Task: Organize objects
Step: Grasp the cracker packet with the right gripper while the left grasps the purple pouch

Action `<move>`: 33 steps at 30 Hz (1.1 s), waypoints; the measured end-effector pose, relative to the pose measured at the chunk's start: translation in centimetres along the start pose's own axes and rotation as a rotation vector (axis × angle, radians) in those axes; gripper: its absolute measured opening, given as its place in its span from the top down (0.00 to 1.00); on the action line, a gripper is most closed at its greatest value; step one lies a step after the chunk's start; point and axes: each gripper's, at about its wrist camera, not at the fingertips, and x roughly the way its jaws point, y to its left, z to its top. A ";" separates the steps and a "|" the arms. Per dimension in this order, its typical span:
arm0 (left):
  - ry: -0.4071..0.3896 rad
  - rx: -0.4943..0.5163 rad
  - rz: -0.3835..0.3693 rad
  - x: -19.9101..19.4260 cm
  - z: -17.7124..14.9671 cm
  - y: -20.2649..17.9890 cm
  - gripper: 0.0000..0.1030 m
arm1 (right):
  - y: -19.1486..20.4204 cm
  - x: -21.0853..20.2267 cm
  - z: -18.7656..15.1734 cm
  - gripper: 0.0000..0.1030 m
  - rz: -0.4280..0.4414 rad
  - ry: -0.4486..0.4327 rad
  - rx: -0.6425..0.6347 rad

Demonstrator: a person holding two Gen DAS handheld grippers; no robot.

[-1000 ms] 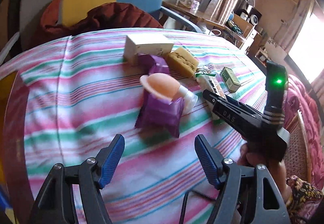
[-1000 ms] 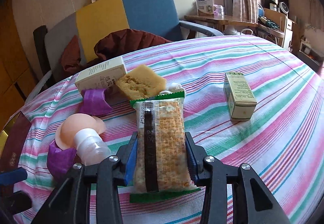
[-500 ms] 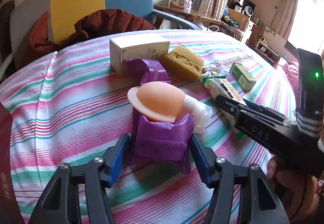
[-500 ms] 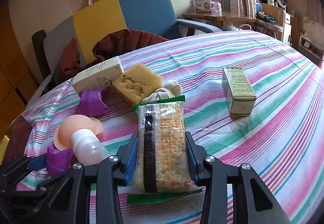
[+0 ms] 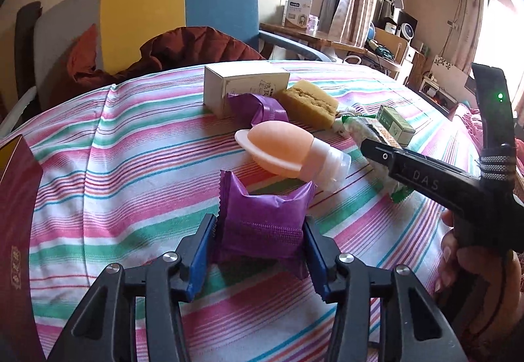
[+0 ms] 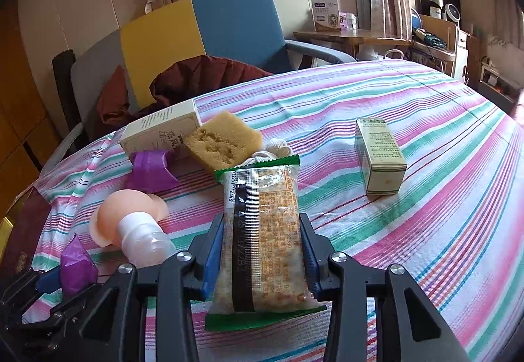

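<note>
My left gripper [image 5: 258,247] is shut on a purple snack packet [image 5: 262,218], its blue pads pressed on both sides. The packet also shows at the lower left of the right wrist view [image 6: 77,267]. My right gripper [image 6: 262,259] is shut on a clear cracker packet with green ends [image 6: 262,231]; that gripper and packet show at the right of the left wrist view [image 5: 376,146]. A peach bulb with a clear bottle end [image 5: 288,152] lies on the striped tablecloth [image 5: 131,165] just past the purple packet.
Further back lie a white box [image 5: 242,83], a second purple wrapper [image 5: 258,108], a yellow sponge [image 5: 311,101], a knotted white cord [image 6: 271,149] and a small green box [image 6: 380,155]. A maroon box [image 5: 16,214] stands at the left edge. A chair with a brown jacket [image 6: 203,74] stands behind the table.
My left gripper moved forward to the purple packet and closed on it; the peach bulb now lies beyond the packet instead of on it. My right gripper kept its hold on the cracker packet.
</note>
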 end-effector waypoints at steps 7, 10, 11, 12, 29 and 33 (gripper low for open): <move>-0.011 -0.028 -0.019 -0.6 -0.5 0.4 0.51 | 2.8 -2.1 -1.1 0.59 0.018 -0.054 -0.103; -0.013 -0.040 -0.018 -1.2 -0.9 0.6 0.52 | 4.0 -2.9 -2.3 0.59 0.053 -0.066 -0.144; -0.012 -0.044 -0.020 -1.6 -1.1 0.7 0.52 | 4.3 -3.1 -2.7 0.59 0.059 -0.071 -0.153; -0.013 -0.054 -0.027 -2.0 -1.3 0.9 0.52 | 4.5 -3.3 -3.1 0.59 0.061 -0.075 -0.158; -0.136 -0.201 -0.025 -11.5 -2.6 5.5 0.52 | 5.2 -5.4 -5.0 0.60 0.100 -0.041 -0.137; -0.147 -0.301 -0.006 -12.9 -2.9 8.4 0.52 | 7.2 -7.2 -4.1 0.60 0.135 -0.086 -0.198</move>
